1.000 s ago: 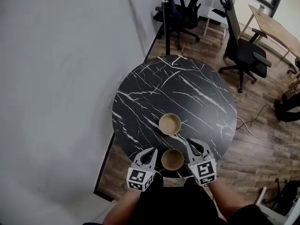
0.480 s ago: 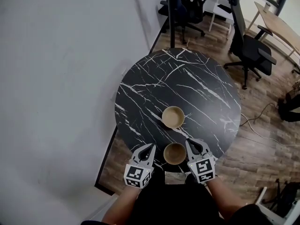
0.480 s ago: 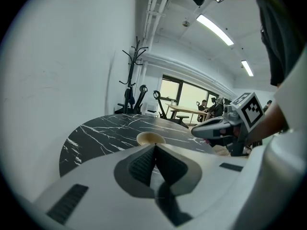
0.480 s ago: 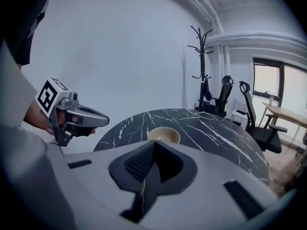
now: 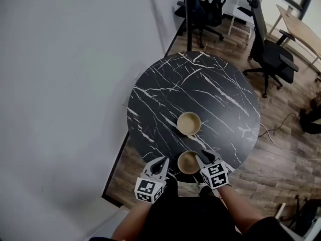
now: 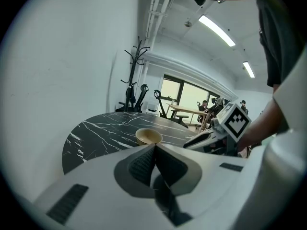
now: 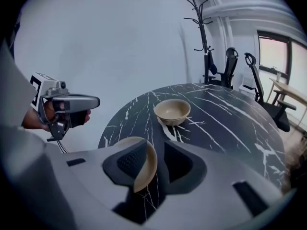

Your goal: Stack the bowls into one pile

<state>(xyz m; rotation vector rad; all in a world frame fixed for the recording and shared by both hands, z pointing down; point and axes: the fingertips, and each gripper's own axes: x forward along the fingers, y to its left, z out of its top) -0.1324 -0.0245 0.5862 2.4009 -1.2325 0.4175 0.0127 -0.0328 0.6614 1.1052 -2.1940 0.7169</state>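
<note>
Two beige bowls stand apart on the round black marble table [image 5: 200, 84]: a far bowl [image 5: 189, 123] near the middle and a near bowl [image 5: 187, 161] at the front edge. My right gripper [image 5: 205, 157] sits at the near bowl's right rim. Its jaws have just been opening. In the right gripper view the near bowl's wall [image 7: 146, 169] stands between them, one jaw inside the bowl and one outside with a gap, and the far bowl [image 7: 171, 111] lies ahead. My left gripper [image 5: 163, 160] hovers left of the near bowl, shut and empty [image 6: 154, 147].
A grey wall runs along the left. Beyond the table stand a coat stand [image 5: 189, 14], black office chairs [image 5: 271, 54] and a wooden desk [image 5: 301, 29]. The floor is wood, with a cable [image 5: 281, 134] to the right.
My right gripper has dropped down to the near bowl's right rim and its jaws have opened around the rim. The left gripper has stayed beside the bowl.
</note>
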